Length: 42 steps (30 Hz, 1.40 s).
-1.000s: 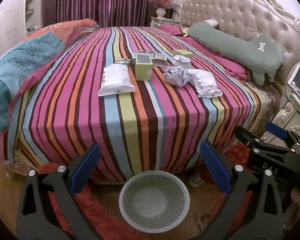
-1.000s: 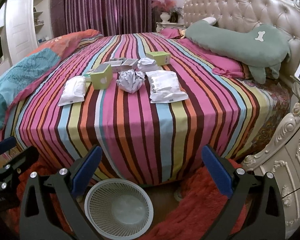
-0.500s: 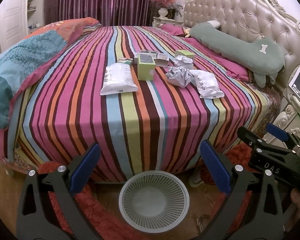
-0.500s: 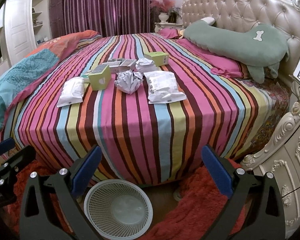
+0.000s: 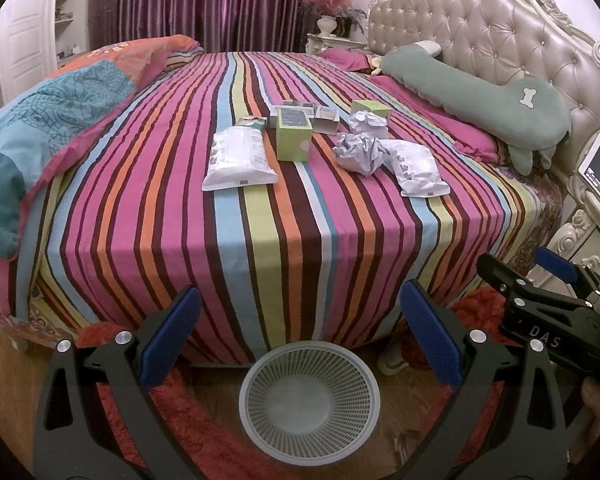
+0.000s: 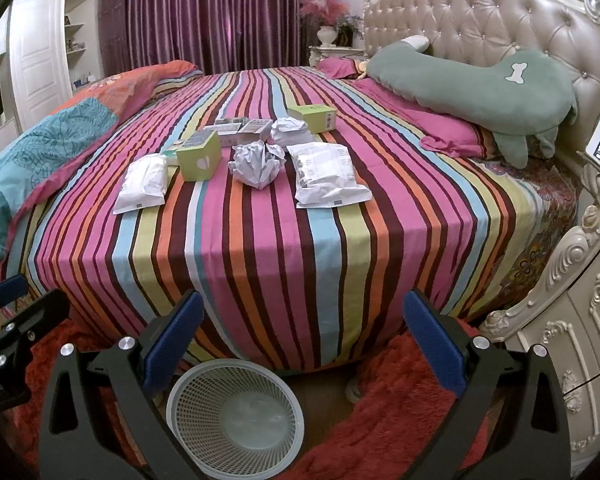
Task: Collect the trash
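Very little moves over this second. Your left gripper (image 5: pixel 298 320) turns a shade to its left, so in its view the trash on the bed slides slightly right: the near pouch (image 5: pixel 240 156), the green box (image 5: pixel 294 140) and the paper ball (image 5: pixel 358 156) all sit a touch further right than a second ago. The bone pillow (image 5: pixel 480 108) drifts the same way and a hair lower. Your right gripper (image 6: pixel 302 320) shifts the other way. In its view the paper ball (image 6: pixel 256 164) and the right pouch (image 6: pixel 328 178) sit slightly further left and lower in the frame than before.
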Each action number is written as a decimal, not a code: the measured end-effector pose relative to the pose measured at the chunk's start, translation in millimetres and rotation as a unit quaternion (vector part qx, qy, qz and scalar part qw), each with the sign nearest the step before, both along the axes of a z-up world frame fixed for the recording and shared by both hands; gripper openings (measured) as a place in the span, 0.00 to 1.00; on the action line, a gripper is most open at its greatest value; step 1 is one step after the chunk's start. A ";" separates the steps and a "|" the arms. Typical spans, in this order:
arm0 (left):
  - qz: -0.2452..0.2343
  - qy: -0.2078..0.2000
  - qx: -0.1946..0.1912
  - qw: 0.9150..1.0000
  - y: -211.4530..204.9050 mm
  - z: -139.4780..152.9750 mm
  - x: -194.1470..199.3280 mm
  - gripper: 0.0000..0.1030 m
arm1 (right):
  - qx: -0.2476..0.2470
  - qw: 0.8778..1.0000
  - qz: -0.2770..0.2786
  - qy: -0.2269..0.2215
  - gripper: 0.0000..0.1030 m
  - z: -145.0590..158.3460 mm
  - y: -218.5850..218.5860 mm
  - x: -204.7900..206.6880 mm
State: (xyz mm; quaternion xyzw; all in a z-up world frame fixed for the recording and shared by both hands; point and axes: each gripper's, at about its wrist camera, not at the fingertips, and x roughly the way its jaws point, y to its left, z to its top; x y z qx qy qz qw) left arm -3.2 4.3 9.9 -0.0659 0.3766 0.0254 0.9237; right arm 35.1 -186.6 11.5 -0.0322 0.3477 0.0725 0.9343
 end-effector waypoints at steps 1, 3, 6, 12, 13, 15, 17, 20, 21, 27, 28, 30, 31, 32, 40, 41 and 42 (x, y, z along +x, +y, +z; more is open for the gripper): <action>0.001 0.000 -0.001 1.000 0.7 0.2 -0.1 0.94 | 0.000 1.000 0.000 0.000 0.93 0.0 0.0 0.1; 0.002 0.001 -0.003 1.000 1.9 -0.3 -0.1 0.94 | -0.001 1.000 0.000 -0.001 0.93 0.1 0.2 -0.1; 0.004 0.002 -0.007 1.000 3.9 -0.2 0.0 0.94 | -0.001 1.000 0.000 -0.001 0.93 0.2 0.3 0.0; 0.003 0.003 -0.006 1.000 4.2 -0.2 -0.5 0.94 | -0.003 1.000 0.001 0.000 0.93 0.1 0.9 -0.3; 0.003 0.003 -0.006 1.000 4.2 -0.2 -0.3 0.94 | -0.004 1.000 0.001 0.000 0.93 0.2 1.3 -0.6; 0.003 0.004 -0.003 1.000 4.7 -0.4 -0.6 0.94 | -0.003 1.000 0.001 0.000 0.93 0.1 1.3 -0.6; 0.004 0.008 0.001 1.000 4.9 -2.1 0.1 0.94 | 0.000 1.000 0.005 0.001 0.93 0.0 1.1 -0.7; 0.004 0.011 -0.007 1.000 7.2 -4.7 0.5 0.94 | 0.003 1.000 0.011 -0.001 0.93 0.2 2.9 -2.2; 0.005 0.011 -0.010 1.000 7.3 -5.1 0.7 0.94 | 0.002 1.000 0.013 -0.003 0.93 0.9 2.8 -2.8; 0.004 0.012 -0.011 1.000 6.3 -6.8 0.7 0.94 | 0.004 1.000 0.017 -0.001 0.93 -1.3 4.4 -2.8; 0.004 0.013 -0.008 1.000 6.1 -8.2 1.1 0.94 | 0.004 1.000 0.017 0.002 0.93 -2.0 5.1 -2.1; 0.007 0.015 -0.004 1.000 7.0 -11.6 2.5 0.94 | 0.002 1.000 0.019 0.010 0.93 -4.5 6.1 -0.4; 0.008 0.017 -0.004 1.000 8.3 -13.3 3.1 0.94 | 0.001 1.000 0.020 0.013 0.93 -5.9 6.3 0.5; 0.010 0.020 -0.004 1.000 9.8 -15.3 3.8 0.94 | 0.001 1.000 0.020 0.015 0.93 -6.9 6.7 0.7; 0.026 0.043 0.001 0.999 21.4 -38.5 12.2 0.94 | -0.018 1.000 0.016 0.011 0.93 -17.4 5.8 7.6; 0.029 0.044 -0.006 0.999 24.4 -40.8 13.0 0.94 | -0.020 1.000 0.015 0.011 0.93 -19.0 5.7 9.1; 0.033 0.046 -0.010 0.998 26.6 -42.5 14.1 0.94 | -0.024 1.000 0.016 0.011 0.93 -20.5 6.0 10.6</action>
